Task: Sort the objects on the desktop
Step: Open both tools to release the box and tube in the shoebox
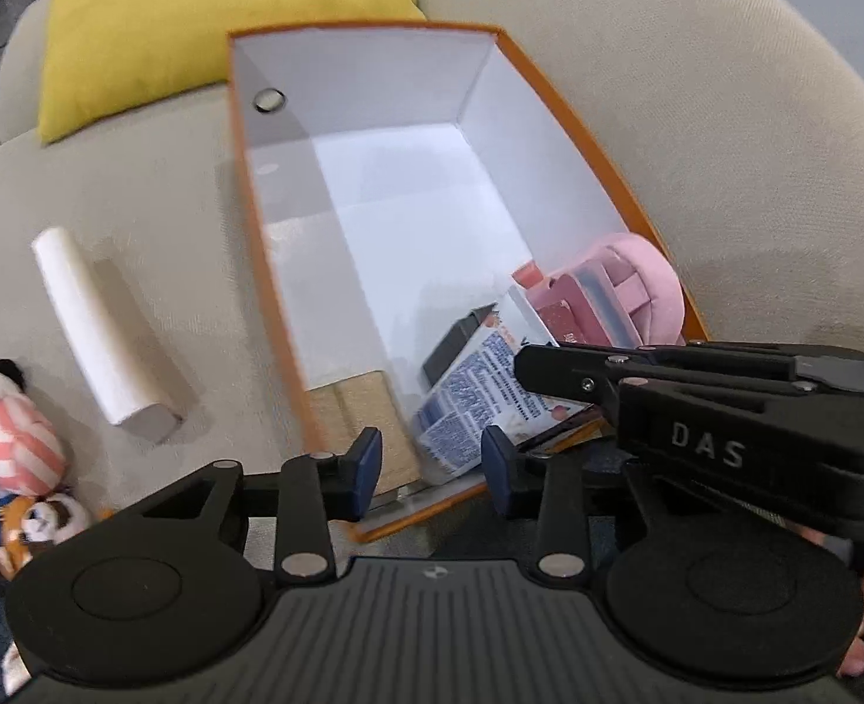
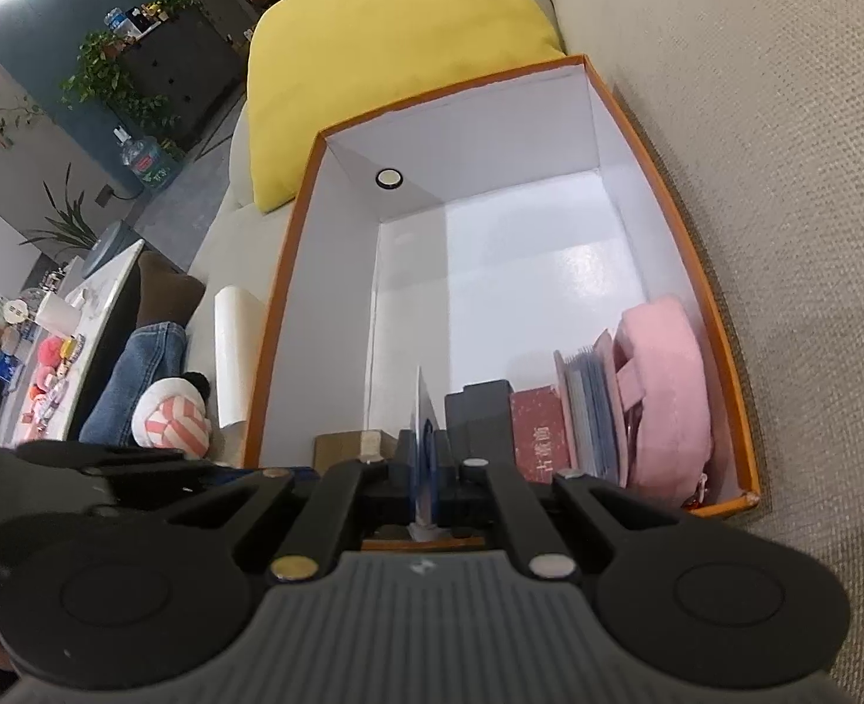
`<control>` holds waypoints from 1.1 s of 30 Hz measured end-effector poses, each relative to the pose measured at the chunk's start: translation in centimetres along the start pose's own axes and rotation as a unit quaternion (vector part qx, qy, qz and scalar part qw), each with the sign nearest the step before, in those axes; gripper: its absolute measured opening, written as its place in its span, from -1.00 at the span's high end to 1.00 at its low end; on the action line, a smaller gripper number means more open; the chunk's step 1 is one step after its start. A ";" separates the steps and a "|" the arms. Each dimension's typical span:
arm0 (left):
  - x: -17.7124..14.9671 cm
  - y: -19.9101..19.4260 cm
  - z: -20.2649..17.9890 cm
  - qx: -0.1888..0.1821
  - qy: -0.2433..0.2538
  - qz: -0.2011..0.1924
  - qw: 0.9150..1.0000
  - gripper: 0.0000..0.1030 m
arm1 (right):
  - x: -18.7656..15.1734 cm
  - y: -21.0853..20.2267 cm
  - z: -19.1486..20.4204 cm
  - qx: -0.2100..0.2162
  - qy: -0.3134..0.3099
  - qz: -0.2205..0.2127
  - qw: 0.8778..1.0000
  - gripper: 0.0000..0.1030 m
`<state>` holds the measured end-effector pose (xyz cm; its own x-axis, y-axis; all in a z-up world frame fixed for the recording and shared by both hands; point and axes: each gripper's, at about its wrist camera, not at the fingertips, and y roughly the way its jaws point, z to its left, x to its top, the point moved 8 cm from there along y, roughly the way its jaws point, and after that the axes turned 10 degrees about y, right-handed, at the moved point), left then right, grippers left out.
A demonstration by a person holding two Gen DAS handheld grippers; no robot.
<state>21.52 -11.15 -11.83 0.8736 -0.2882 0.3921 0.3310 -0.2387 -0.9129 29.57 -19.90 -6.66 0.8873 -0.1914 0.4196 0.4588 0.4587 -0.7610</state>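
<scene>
Lowering a thin packet (image 2: 423, 440) edge-on, the right claw (image 2: 426, 463) pinches it to slot beside the boxed items; the left claw (image 1: 432, 463) hangs half-open, empty, above the box (image 1: 549, 88).

"DAS" stands on the right hand-held gripper (image 1: 540, 372).

The left wrist view looks steeply down from close above the near end of the orange cardboard box with white inside walls (image 1: 555, 94), which fills the middle of the frame. The right wrist view looks less steeply along the same box (image 2: 661, 188) from its near end, with a room in the upper left of the frame. Both views share the box, the yellow fabric cushion (image 1: 209, 17) (image 2: 397, 53) at the top, and the white paper roll (image 1: 100, 334) (image 2: 233, 346) at the left.
</scene>
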 end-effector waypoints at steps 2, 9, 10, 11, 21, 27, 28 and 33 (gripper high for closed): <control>-0.2 -1.2 0.3 -0.009 0.006 -0.019 1.000 0.16 | -0.1 -0.1 0.4 -0.005 -0.011 -0.002 1.000 0.94; -0.1 -4.0 2.8 0.001 -0.024 -0.063 0.998 0.09 | -0.7 1.6 0.7 -0.020 -0.016 0.015 1.000 0.93; -0.4 -4.2 3.1 -0.001 -0.029 -0.064 0.998 0.09 | -0.7 1.6 0.8 -0.021 -0.019 0.015 0.999 0.93; -0.5 -4.2 3.3 -0.002 -0.033 -0.064 0.997 0.09 | -0.8 1.6 1.1 -0.026 -0.025 0.014 0.999 0.93; -2.2 -3.6 4.9 -0.013 -0.056 -0.064 0.996 0.09 | -1.9 1.5 3.5 -0.064 -0.082 0.012 0.995 0.81; -3.5 -4.3 7.1 -0.005 -0.067 -0.069 0.995 0.09 | -1.9 1.0 4.0 -0.083 -0.090 0.004 0.992 0.78; -3.7 -4.5 7.4 -0.002 -0.068 -0.070 0.995 0.09 | -1.9 0.8 4.1 -0.086 -0.092 0.000 0.992 0.76; -4.8 -6.4 9.1 0.019 -0.060 -0.082 0.995 0.09 | -2.1 -0.7 6.1 -0.077 -0.118 -0.031 0.989 0.63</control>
<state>18.50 0.19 -8.93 0.8422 -0.1350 0.5220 0.4841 -0.2372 -0.8423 27.08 -14.47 -4.03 0.8299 0.0019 0.5579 0.5298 0.3107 -0.7891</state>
